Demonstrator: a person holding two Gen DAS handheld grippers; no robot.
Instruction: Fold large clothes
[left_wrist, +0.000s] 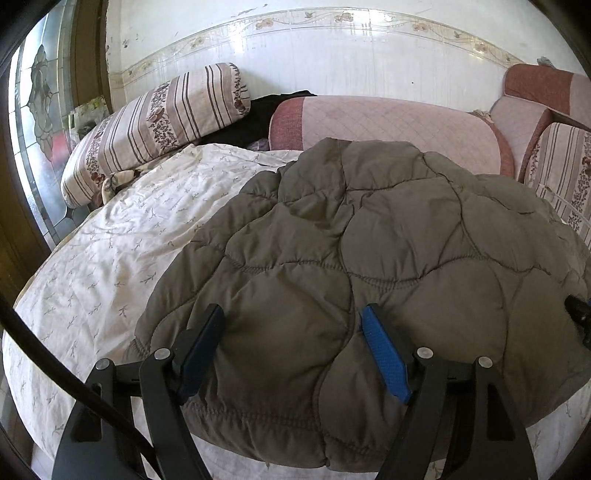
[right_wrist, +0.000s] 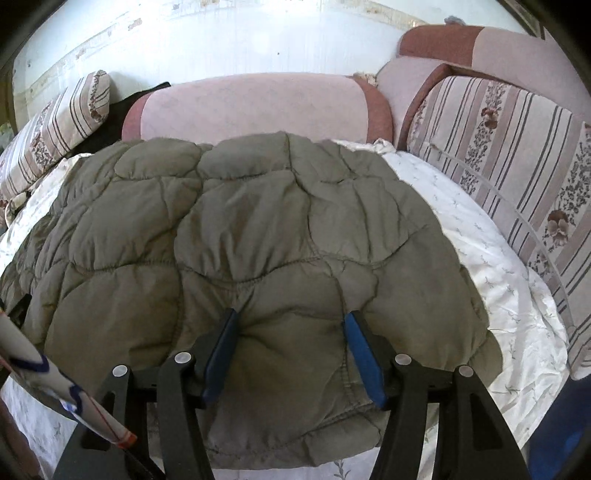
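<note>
An olive-grey quilted puffer jacket (left_wrist: 388, 240) lies spread on a white floral bedsheet (left_wrist: 110, 251); it also shows in the right wrist view (right_wrist: 258, 229). My left gripper (left_wrist: 293, 314) is open, its blue-padded fingers (left_wrist: 384, 354) resting over the jacket's near left edge. My right gripper (right_wrist: 291, 317) is open over the jacket's near right hem, fingers (right_wrist: 364, 358) straddling a puffed panel. Neither grips fabric. The right gripper's tip shows at the left view's right edge (left_wrist: 578, 314).
A pink padded headboard cushion (left_wrist: 388, 122) stands behind the jacket. Striped floral pillows lie at left (left_wrist: 159, 122) and right (right_wrist: 517, 177). A dark garment (left_wrist: 255, 118) lies behind the left pillow. A stained-glass door (left_wrist: 40, 110) is at far left.
</note>
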